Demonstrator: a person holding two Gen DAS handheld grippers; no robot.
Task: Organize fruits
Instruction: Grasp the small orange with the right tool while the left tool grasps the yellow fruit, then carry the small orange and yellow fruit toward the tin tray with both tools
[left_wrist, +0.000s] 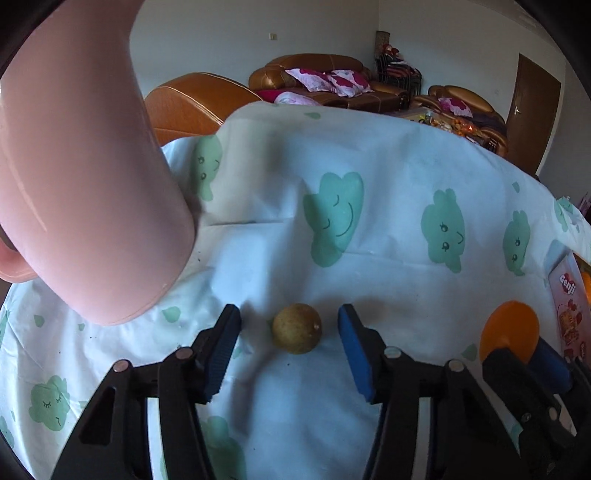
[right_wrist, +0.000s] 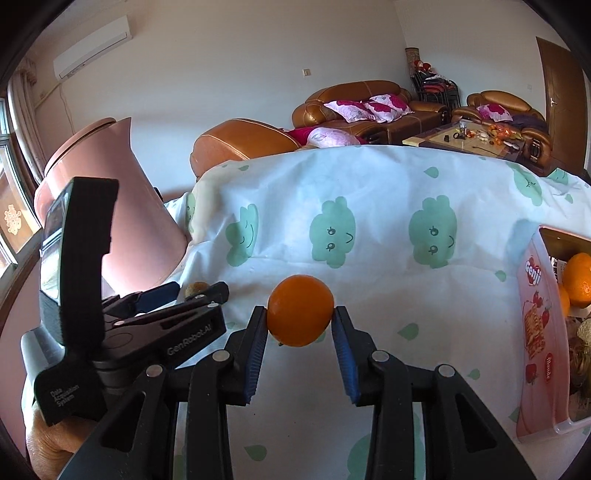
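On the cloud-print cloth (right_wrist: 369, 280), task looks partly done: oranges (right_wrist: 580, 278) already sit in the pink carton box (right_wrist: 535, 332) at right. Right gripper (right_wrist: 300, 325) pads sit against a smooth round orange (right_wrist: 300, 310), seemingly gripping it. Left gripper (left_wrist: 290, 328) spread wide around a small dull brownish fruit (left_wrist: 297, 328), not touching. Glossy pink plastic jug (left_wrist: 85, 184) stands at left. Both fruits not yet boxed.
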